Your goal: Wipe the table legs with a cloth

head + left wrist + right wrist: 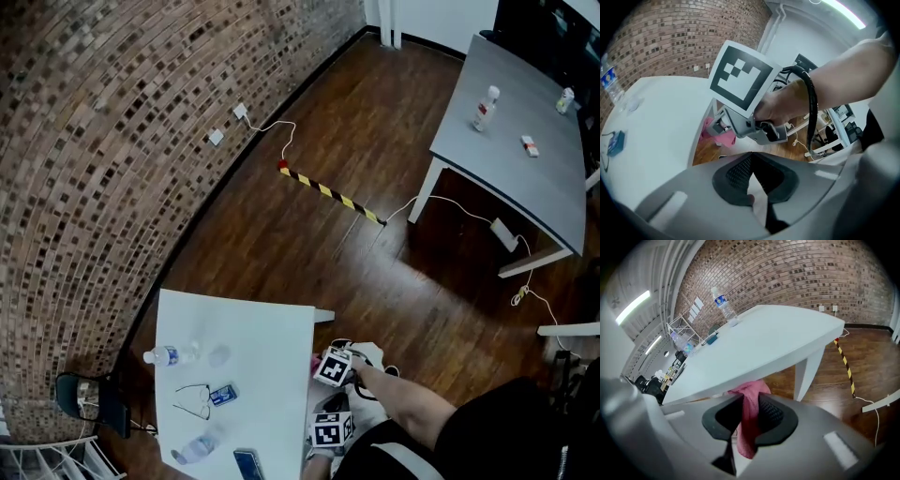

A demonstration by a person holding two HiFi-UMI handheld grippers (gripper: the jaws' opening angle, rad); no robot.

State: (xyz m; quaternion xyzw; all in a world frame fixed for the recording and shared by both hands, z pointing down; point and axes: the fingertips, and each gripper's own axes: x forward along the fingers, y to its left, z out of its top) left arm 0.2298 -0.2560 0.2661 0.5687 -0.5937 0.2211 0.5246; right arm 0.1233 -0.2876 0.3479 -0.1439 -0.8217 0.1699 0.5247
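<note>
Right gripper view: the right gripper (750,401) is clamped on a pink cloth (749,427). The cloth runs between the two black pads, bunches above them and hangs loose below. Its bunched end sits just under the near edge of the white table (778,343). A white table leg (808,376) stands to the right of the cloth, apart from it, on dark wood floor (876,348). A water bottle (723,305) stands upright at the far side of the tabletop, in front of a brick wall (797,273). A yellow-and-black striped strip (846,364) lies on the floor beyond the leg.

Left gripper view: the left gripper (751,154) has its pad tips closed together, and nothing shows between them. Straight ahead, a hand (783,105) holds the right gripper with its marker cube facing the camera. The pink cloth shows at that gripper's jaws, right by the table's edge. A black cable (813,108) curves over the wrist.

Head view: both grippers are at the bottom, beside the white table's right edge, the right one above the left in the picture. A sliver of pink shows against the table's side. On the tabletop lie two bottles, a pair of glasses (192,401), a small blue item (222,395) and a phone (248,463). A grey table (516,141) stands well apart at the upper right.
</note>
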